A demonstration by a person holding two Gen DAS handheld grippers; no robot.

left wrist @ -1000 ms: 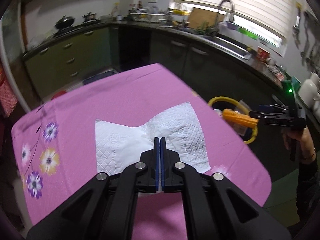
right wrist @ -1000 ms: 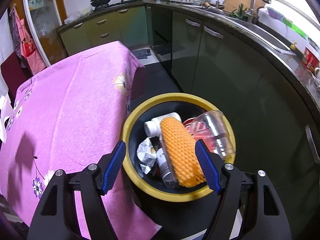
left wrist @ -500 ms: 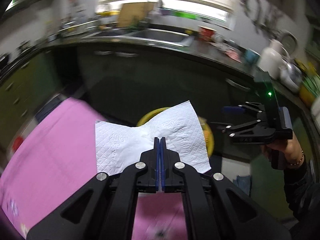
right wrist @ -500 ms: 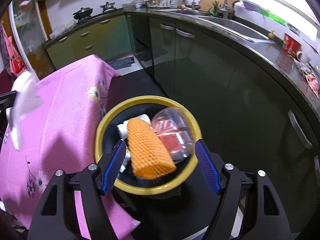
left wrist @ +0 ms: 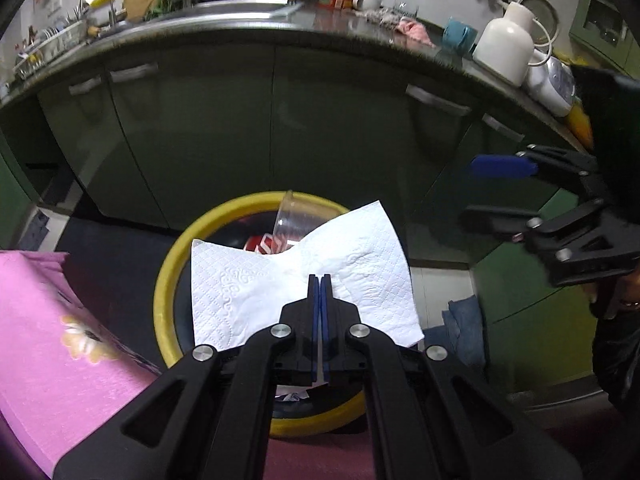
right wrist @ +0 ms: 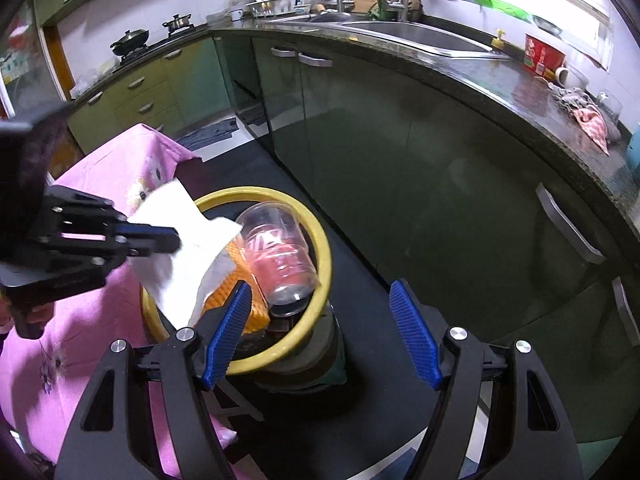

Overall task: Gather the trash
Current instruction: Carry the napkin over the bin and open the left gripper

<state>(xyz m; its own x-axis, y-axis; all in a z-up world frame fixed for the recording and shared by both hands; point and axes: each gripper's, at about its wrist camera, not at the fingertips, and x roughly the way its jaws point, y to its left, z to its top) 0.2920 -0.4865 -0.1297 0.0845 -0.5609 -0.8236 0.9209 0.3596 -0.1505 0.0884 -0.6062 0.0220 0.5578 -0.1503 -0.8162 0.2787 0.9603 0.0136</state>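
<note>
A: What takes up most of the view?

B: The dark green kitchen cabinets (right wrist: 400,168), curving round under a dark counter (right wrist: 500,76) with a steel sink (right wrist: 416,36) set in it. A red tub (right wrist: 544,54) and a crumpled cloth (right wrist: 586,114) sit on the counter.

A: And nearer in?

B: A table under a pink flowered cloth (left wrist: 44,344), and just beside its corner a yellow-rimmed bin (left wrist: 170,276) on the dark floor.

A: What's in the bin?

B: A clear plastic jar (right wrist: 280,256) lying tilted against the rim, an orange foam net (right wrist: 240,280) next to it, and something red beneath, partly hidden.

A: Where is the trash being handled?

B: It's a white paper napkin (left wrist: 256,292), hanging spread out directly above the bin's opening, not touching the rim as far as I can tell.

A: Who has it?

B: The left gripper (left wrist: 320,280). Its blue-padded fingers are pressed together with the napkin's edge pinched between them.

A: And the other one?

B: The right gripper (right wrist: 324,312) stands wide apart with nothing between its fingers, off to the side of the bin, beside the rim.
</note>
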